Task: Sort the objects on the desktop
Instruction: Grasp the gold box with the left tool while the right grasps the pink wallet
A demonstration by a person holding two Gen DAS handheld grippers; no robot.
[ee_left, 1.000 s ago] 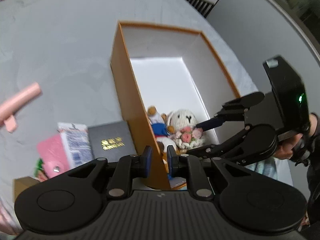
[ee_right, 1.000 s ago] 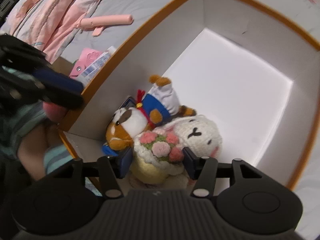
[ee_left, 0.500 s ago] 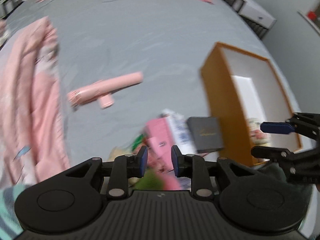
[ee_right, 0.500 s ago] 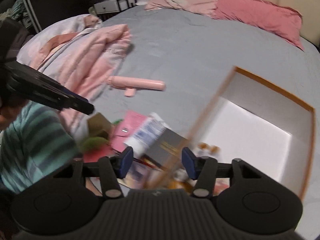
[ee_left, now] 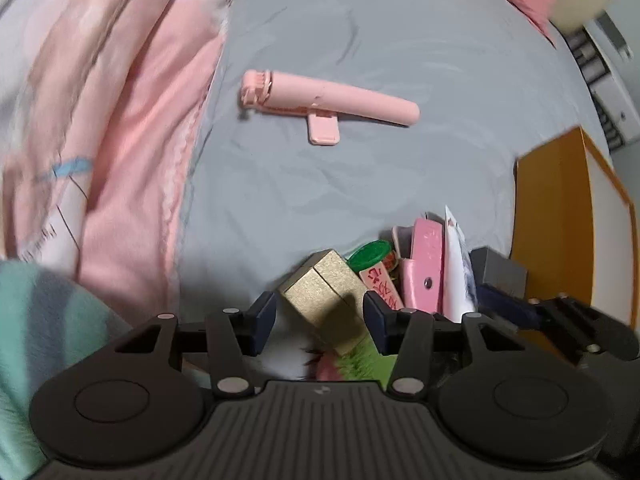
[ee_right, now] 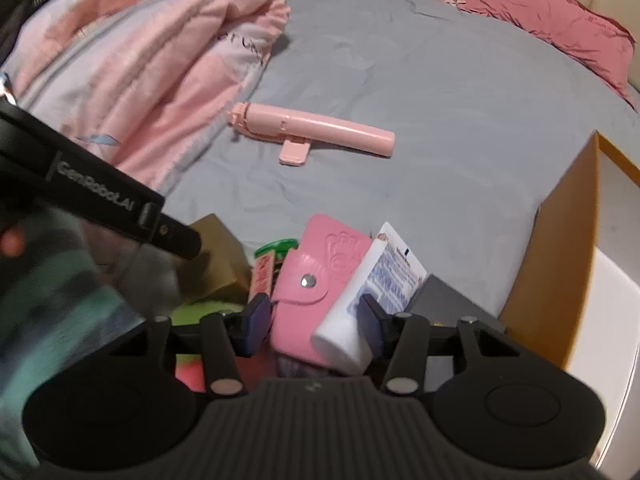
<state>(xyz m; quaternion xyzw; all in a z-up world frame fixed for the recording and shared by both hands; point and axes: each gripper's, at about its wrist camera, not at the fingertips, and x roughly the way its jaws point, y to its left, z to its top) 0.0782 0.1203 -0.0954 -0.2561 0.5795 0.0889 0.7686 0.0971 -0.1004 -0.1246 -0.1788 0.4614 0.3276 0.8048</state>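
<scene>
Covering the bed, grey sheet (ee_right: pixel 420 92), pink quilt (ee_right: pixel 152 64), pink pillow (ee_right: pixel 552 20)

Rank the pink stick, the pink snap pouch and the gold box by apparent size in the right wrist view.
1. pink stick, longest
2. pink snap pouch, though nearer the camera
3. gold box, partly hidden by the left tool, so unsure

Dim indoor light, motion-blurred edges, fisheye bending.
</scene>
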